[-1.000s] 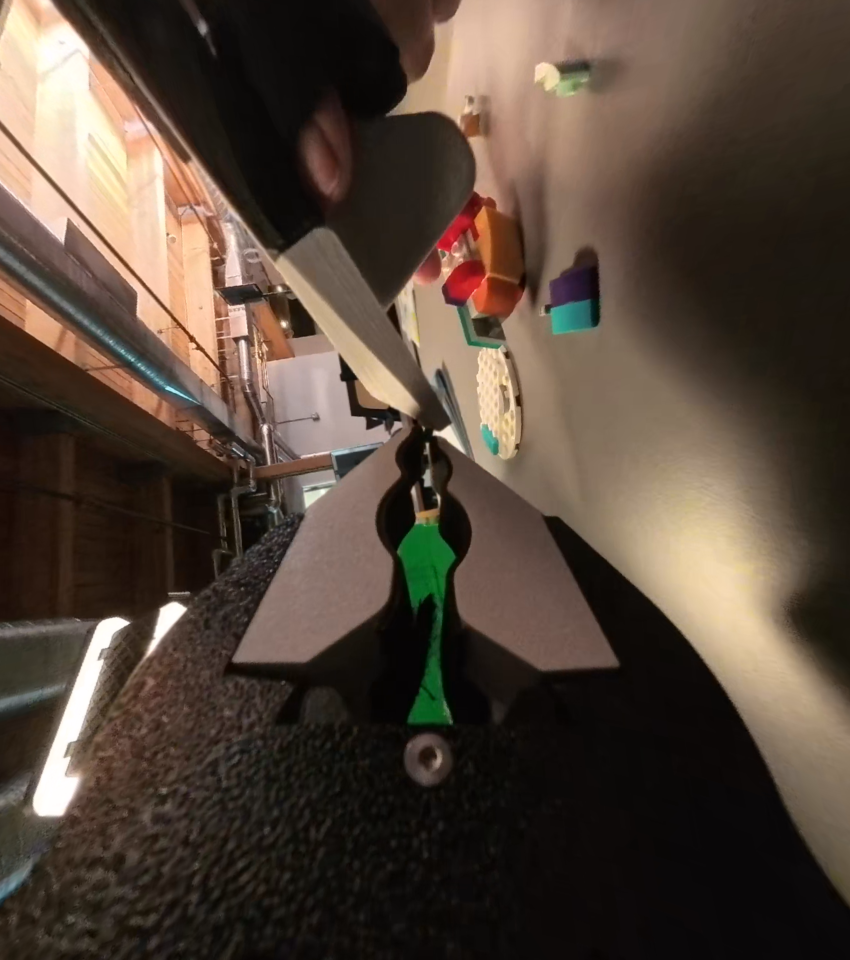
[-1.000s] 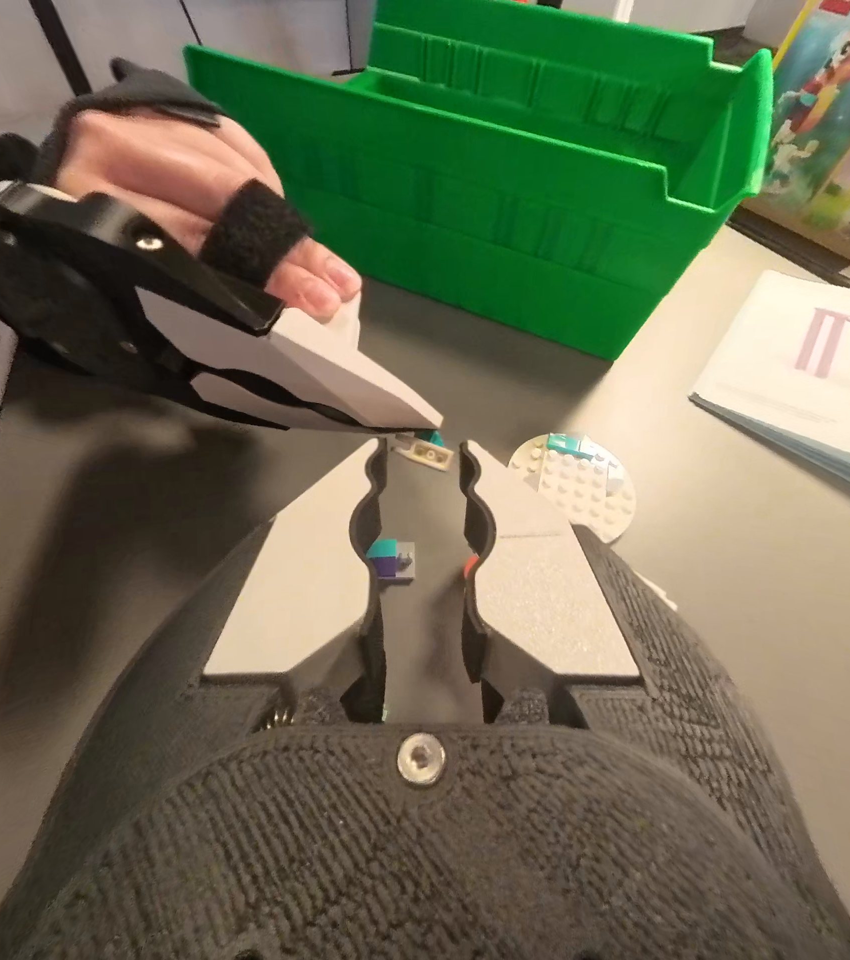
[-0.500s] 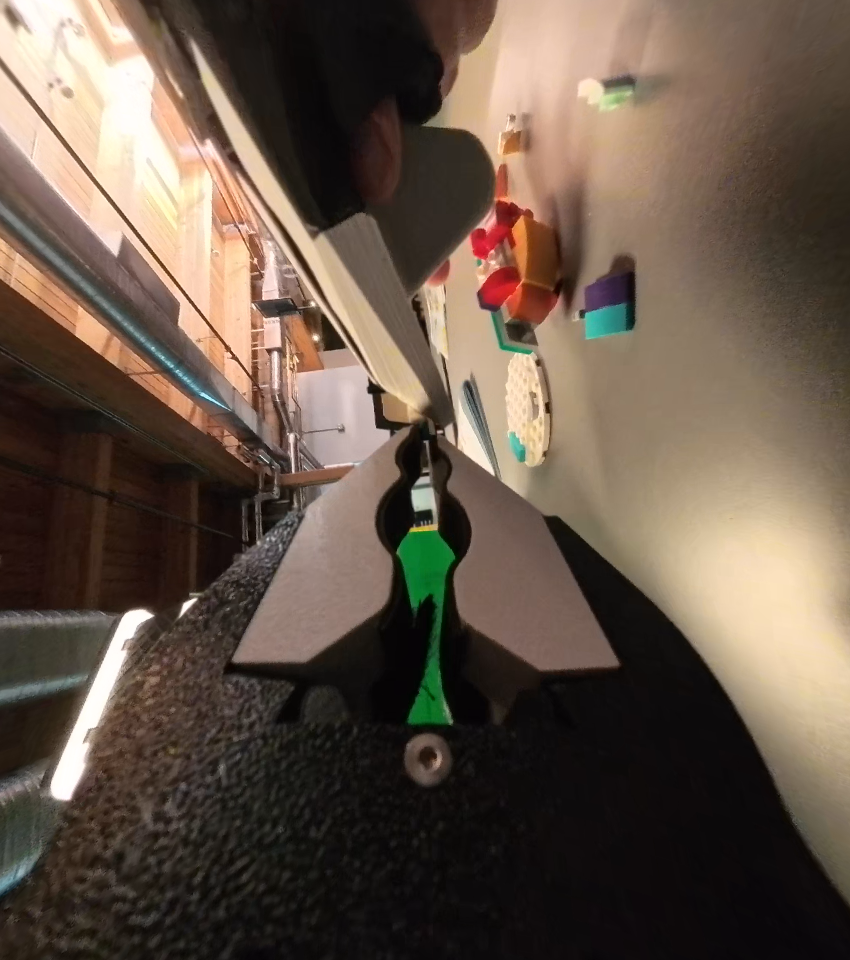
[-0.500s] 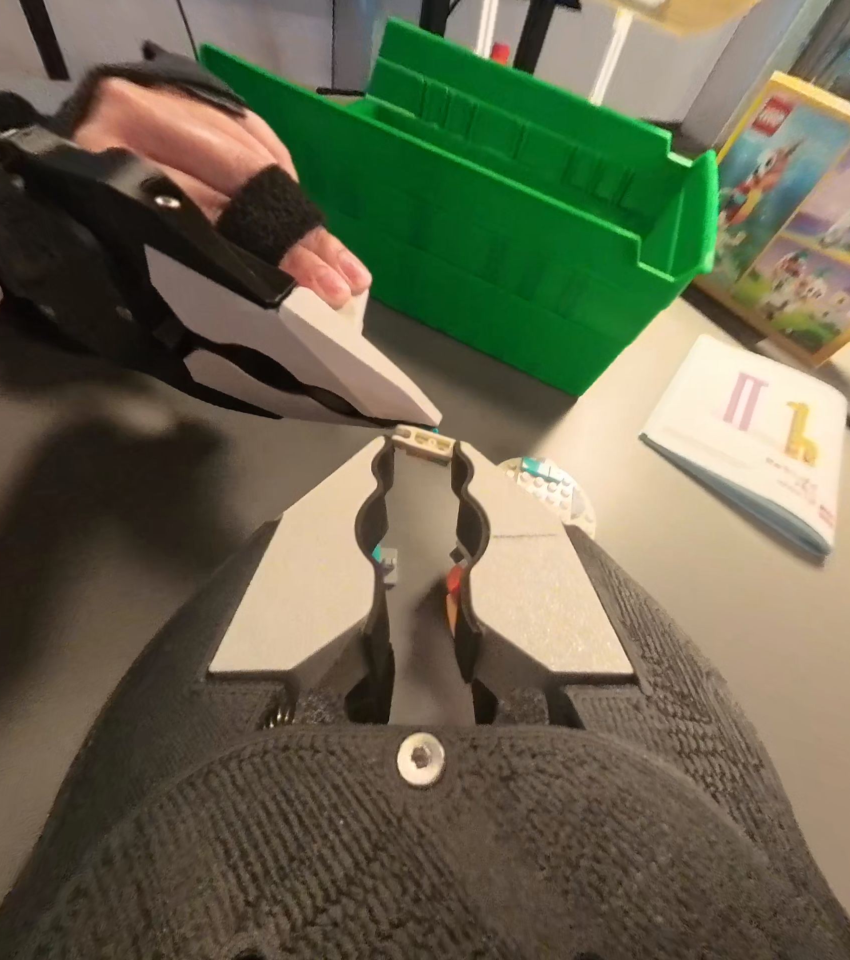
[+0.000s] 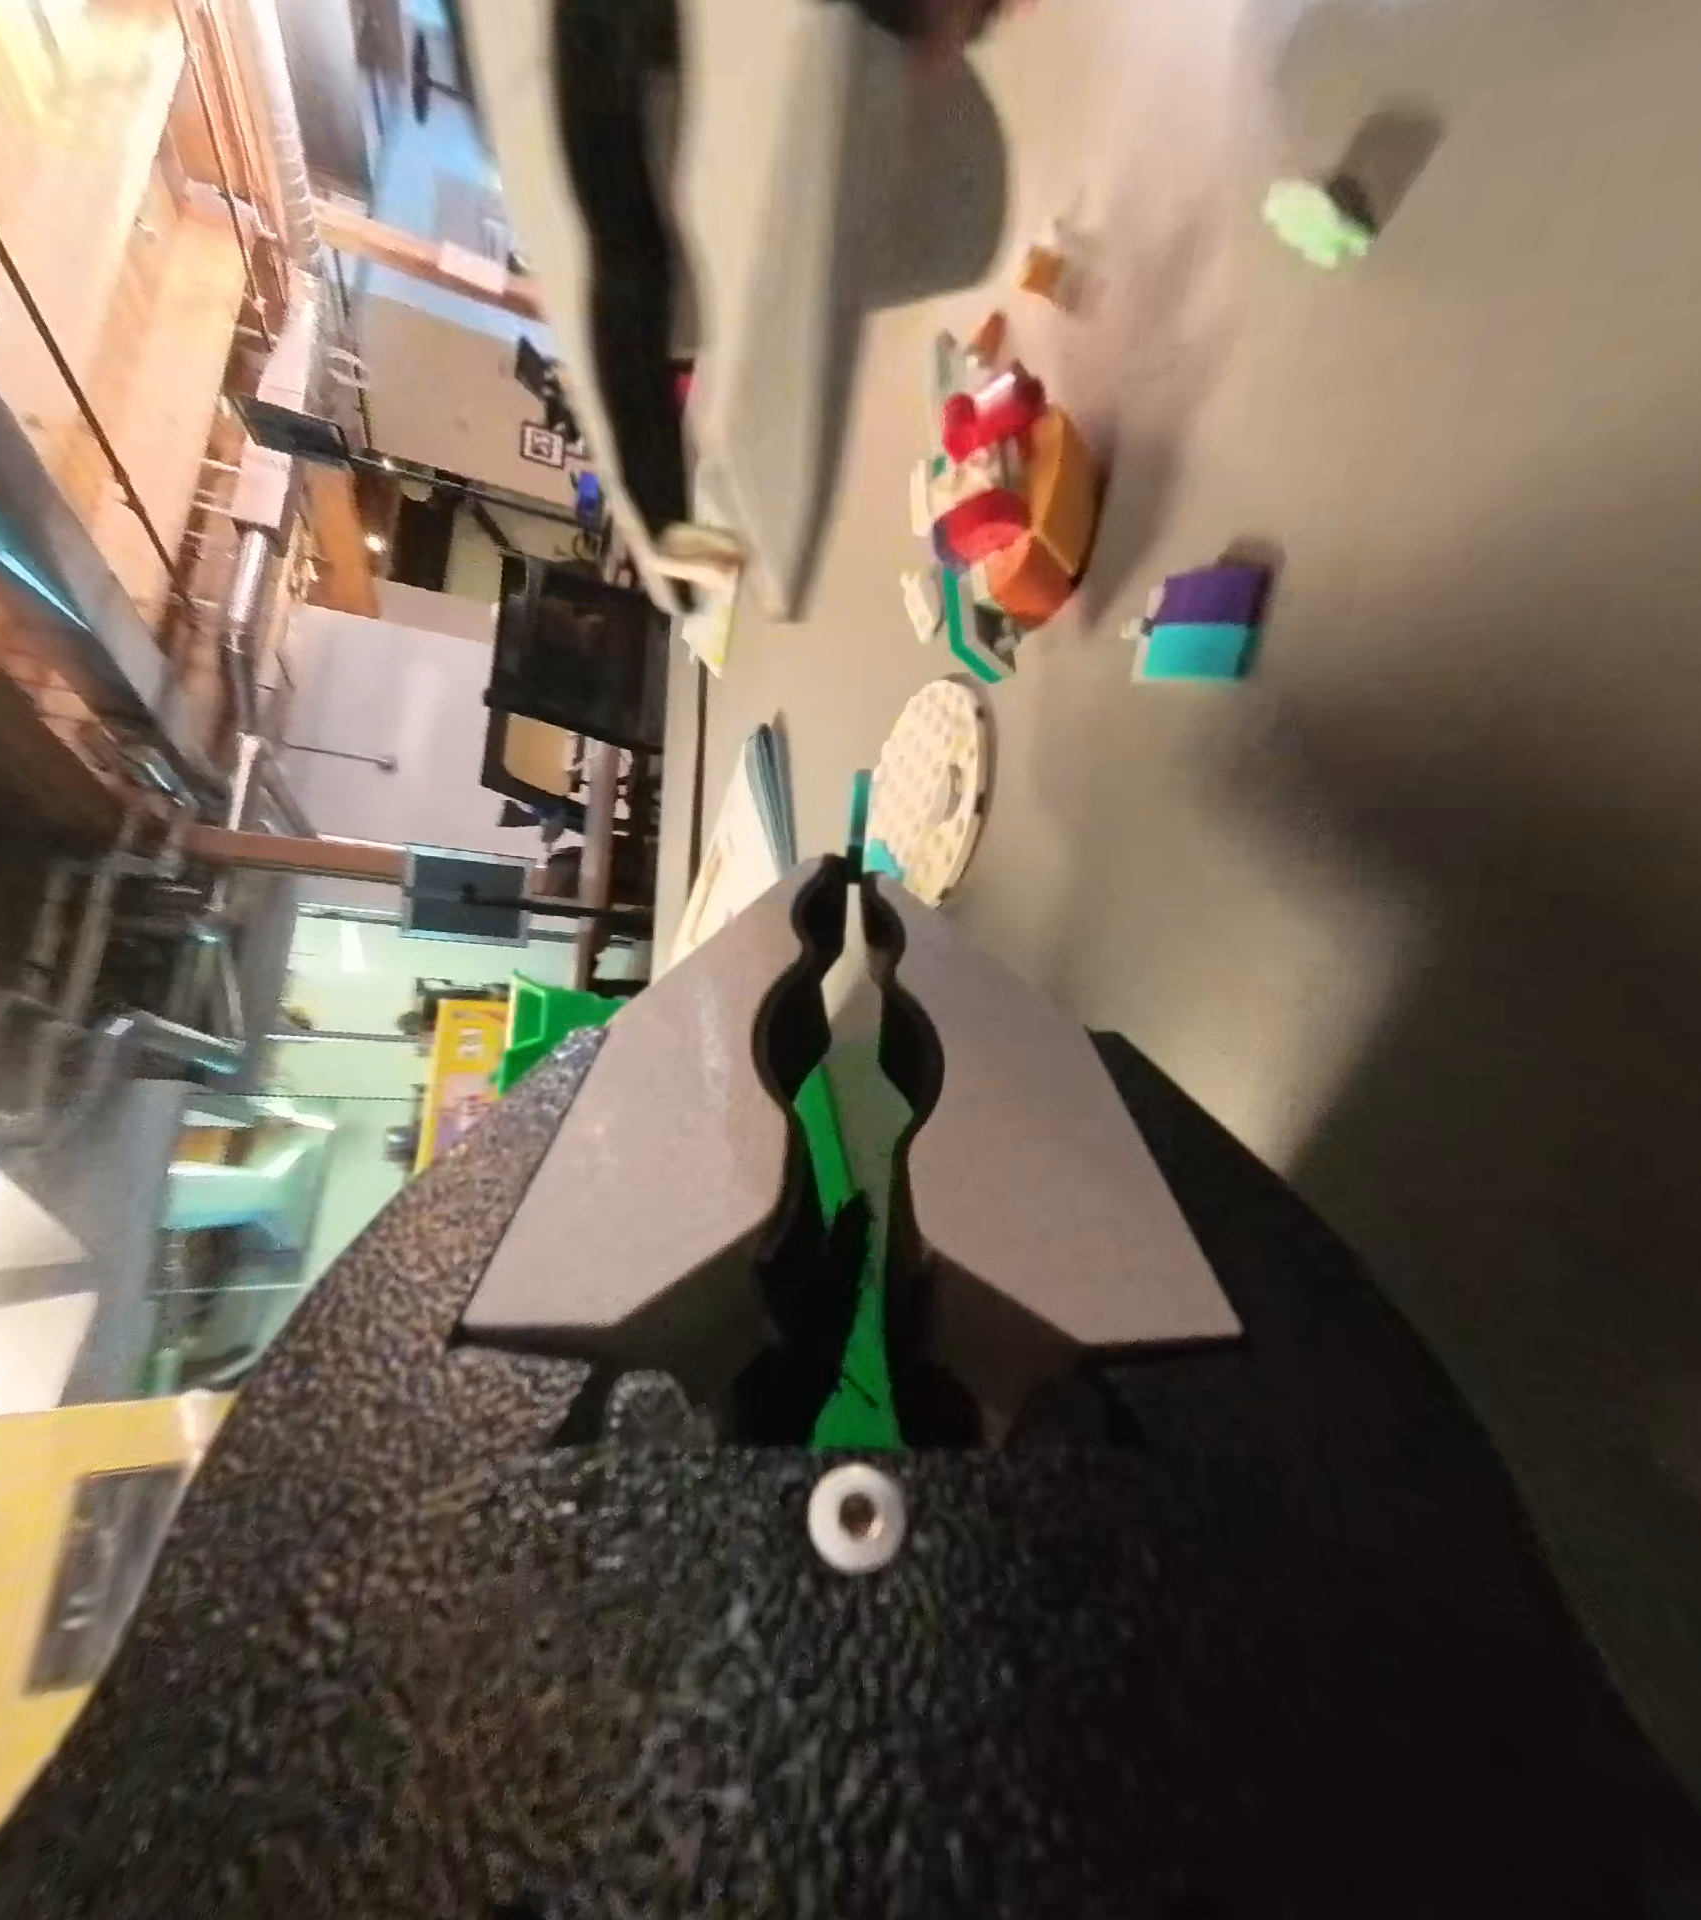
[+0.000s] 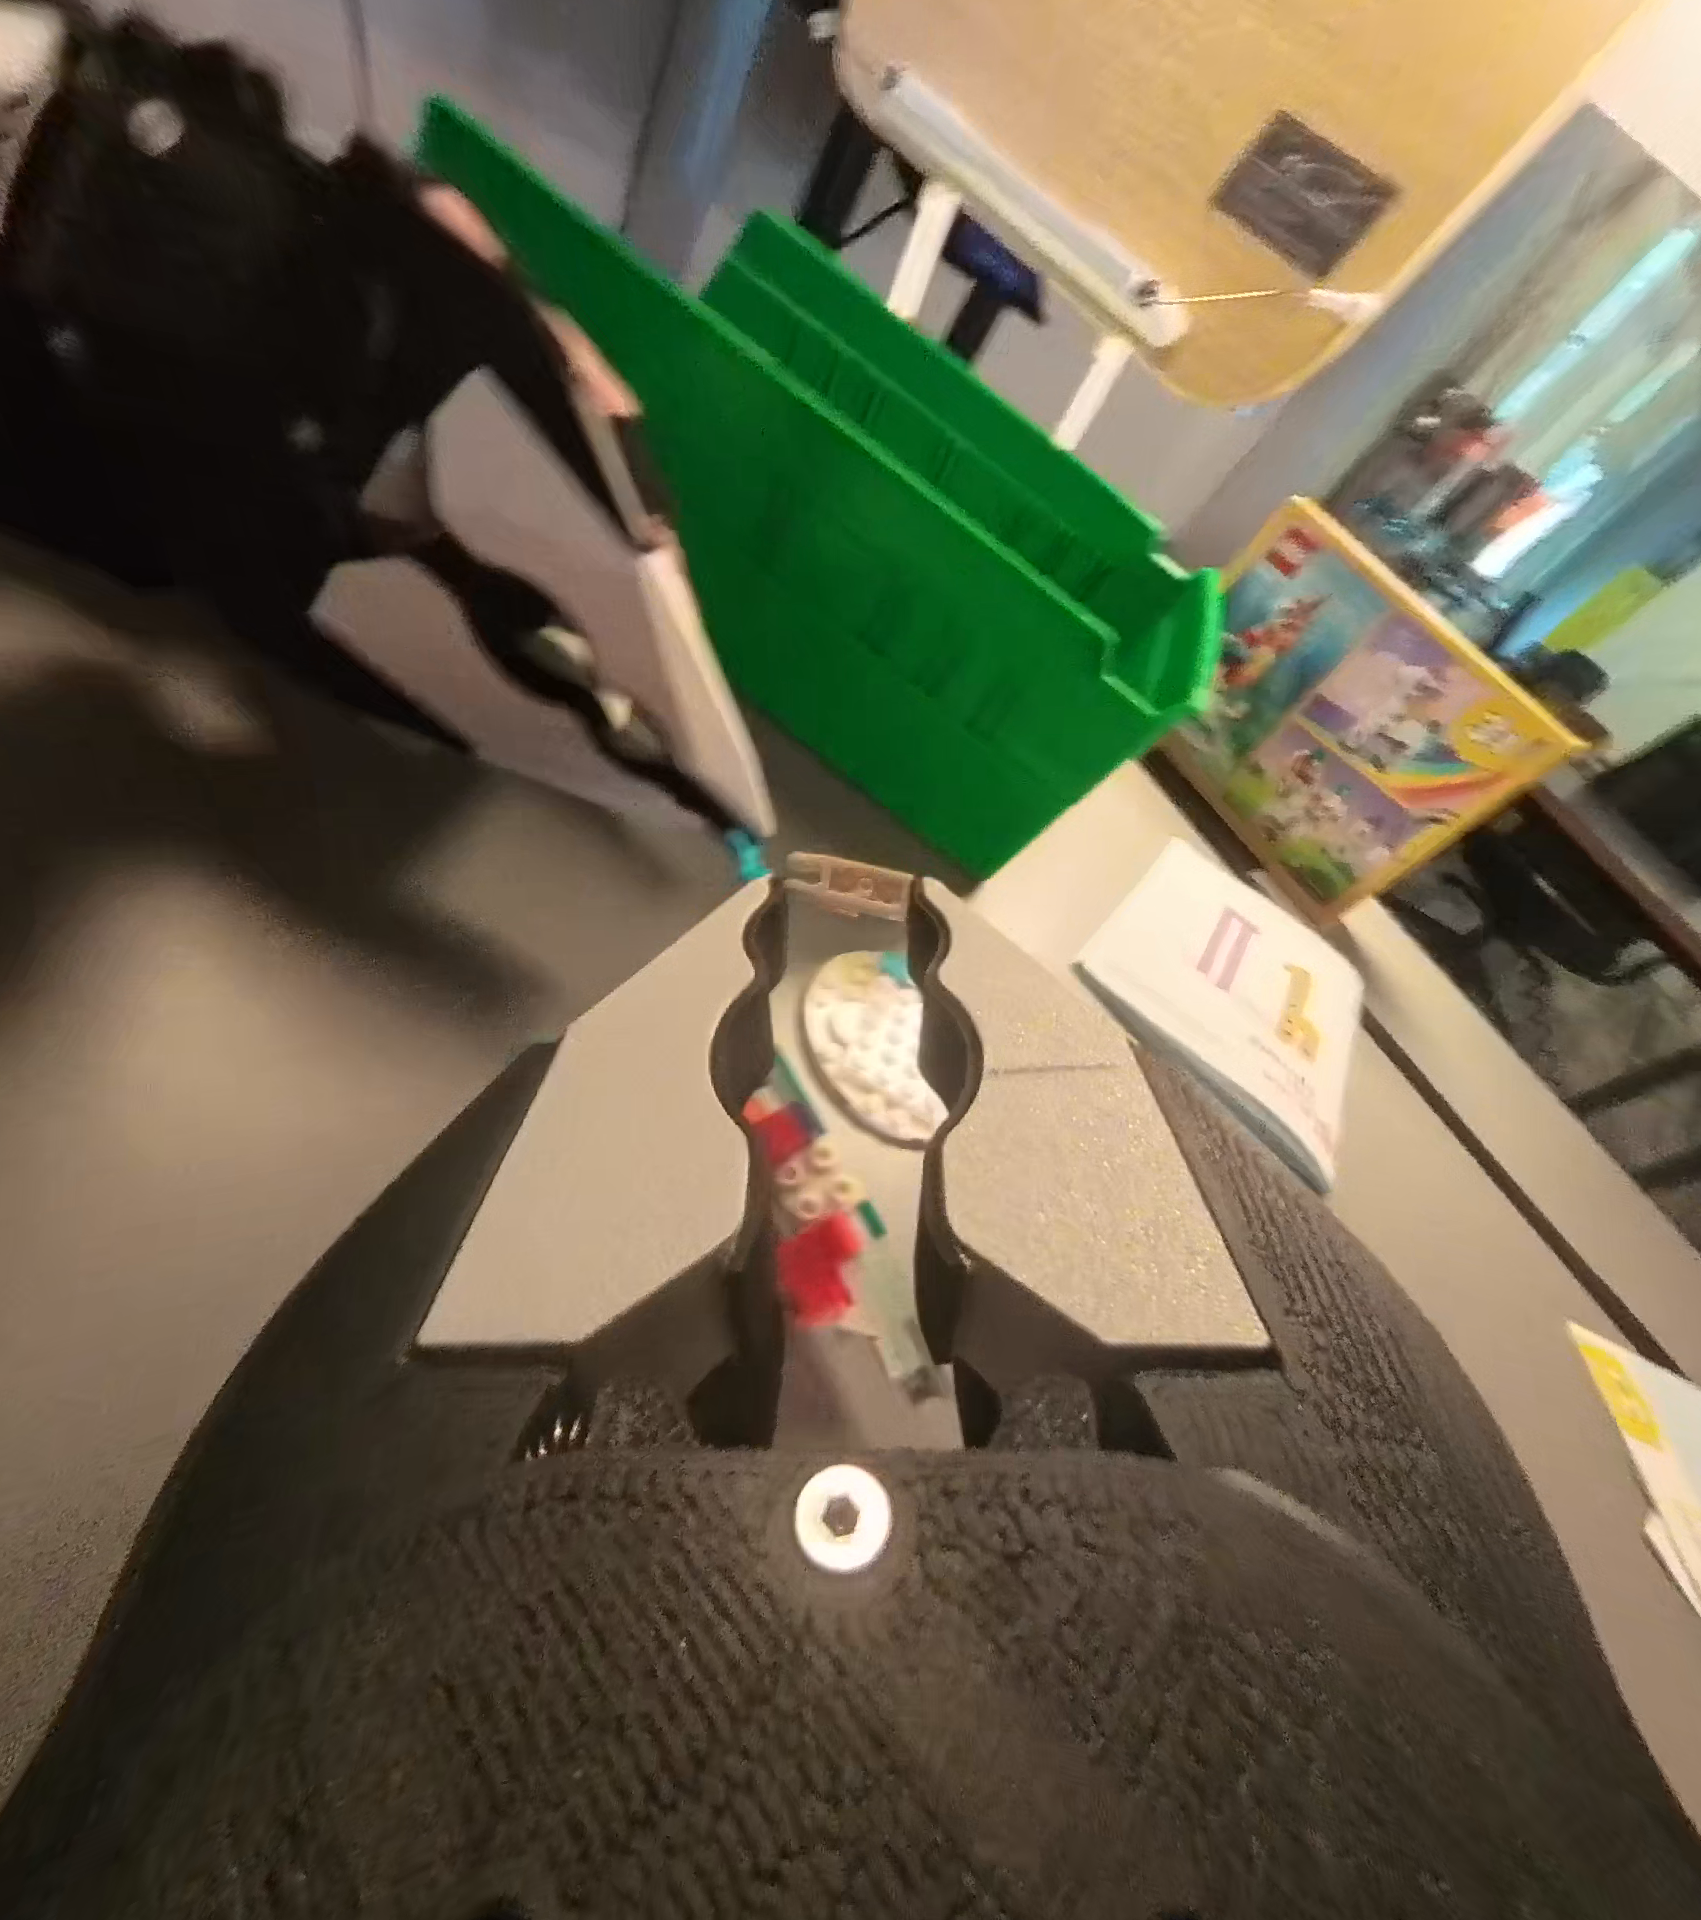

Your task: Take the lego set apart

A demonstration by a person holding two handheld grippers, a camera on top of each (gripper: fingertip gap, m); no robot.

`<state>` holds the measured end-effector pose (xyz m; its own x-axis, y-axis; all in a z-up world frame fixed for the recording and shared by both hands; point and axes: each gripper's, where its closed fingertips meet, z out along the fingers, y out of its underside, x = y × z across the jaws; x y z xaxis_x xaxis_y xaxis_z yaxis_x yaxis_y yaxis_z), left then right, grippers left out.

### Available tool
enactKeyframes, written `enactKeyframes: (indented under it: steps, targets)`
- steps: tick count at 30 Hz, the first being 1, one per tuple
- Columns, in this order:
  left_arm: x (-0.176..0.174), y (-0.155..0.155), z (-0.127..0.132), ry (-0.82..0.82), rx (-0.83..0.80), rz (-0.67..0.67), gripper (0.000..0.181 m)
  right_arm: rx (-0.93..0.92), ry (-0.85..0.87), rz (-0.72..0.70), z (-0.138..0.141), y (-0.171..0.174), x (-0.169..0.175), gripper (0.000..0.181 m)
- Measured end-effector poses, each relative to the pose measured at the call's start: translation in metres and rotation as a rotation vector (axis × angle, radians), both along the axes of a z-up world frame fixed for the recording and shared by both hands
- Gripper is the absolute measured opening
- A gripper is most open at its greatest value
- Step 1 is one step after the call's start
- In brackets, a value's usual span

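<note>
Tan, a small flat lego piece sits clamped between the tips of the right gripper, held above the grey worktop. Just beside it, the left gripper pinches a tiny teal piece with its fingers nearly closed; the two pieces are apart. Below them on the worktop lie the red and orange lego model, a white round plate and a purple and teal block. Farther off stand a booklet, a green bin and the set's box.
</note>
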<state>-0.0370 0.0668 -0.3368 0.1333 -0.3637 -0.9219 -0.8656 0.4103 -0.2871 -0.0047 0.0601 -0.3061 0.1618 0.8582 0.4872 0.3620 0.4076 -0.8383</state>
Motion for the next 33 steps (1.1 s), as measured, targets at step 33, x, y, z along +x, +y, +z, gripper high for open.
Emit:
enactKeyframes:
  steps: [33]
  targets:
    - [0.028,-0.024,0.064,-0.682,-0.298,-0.118,0.029,-0.98,0.498,0.471,0.06,-0.031,0.007,0.022]
